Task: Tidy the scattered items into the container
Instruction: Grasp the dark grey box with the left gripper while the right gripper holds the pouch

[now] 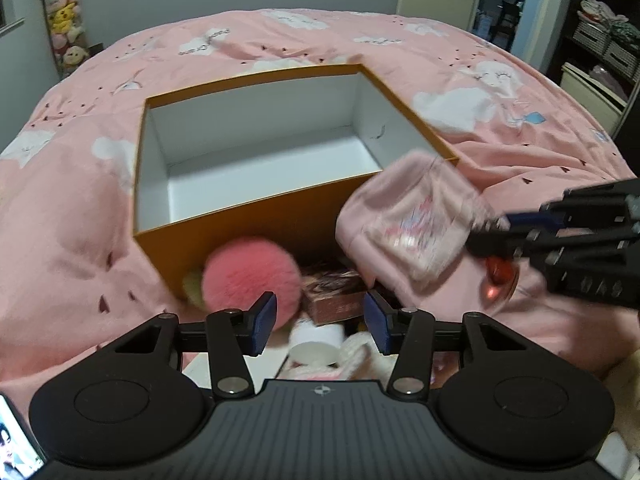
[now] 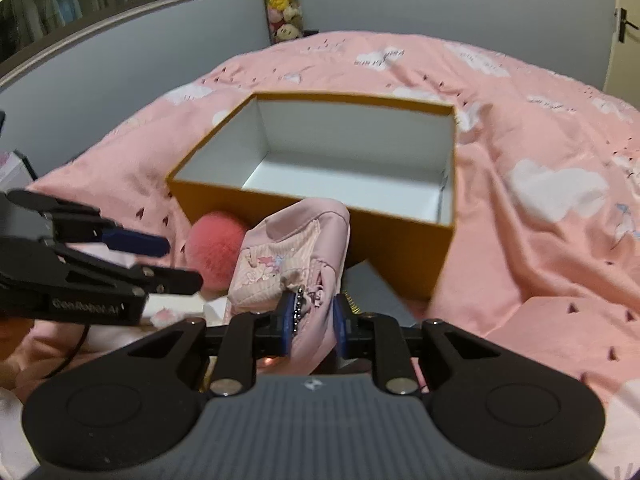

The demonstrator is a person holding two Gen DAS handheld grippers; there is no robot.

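An open orange box [image 1: 256,216] [image 2: 404,256] with a white, empty inside sits on the pink bed. My right gripper [image 2: 311,322] is shut on a pink fabric pouch [image 2: 296,256] and holds it lifted near the box's front wall; the pouch also shows blurred in the left wrist view [image 1: 408,220], with the right gripper [image 1: 486,232] at its right. My left gripper [image 1: 320,322] [image 2: 172,264] is open and empty above a pile: a pink fluffy pom-pom [image 1: 250,276] [image 2: 214,242], a small brown box [image 1: 334,294] and a white cylinder [image 1: 314,344].
The pink duvet [image 1: 500,128] with cloud prints covers the bed around the box. A red shiny item [image 1: 498,276] lies under the right gripper. A phone screen [image 1: 16,448] is at the lower left. Plush toys [image 2: 282,4] hang on the far wall.
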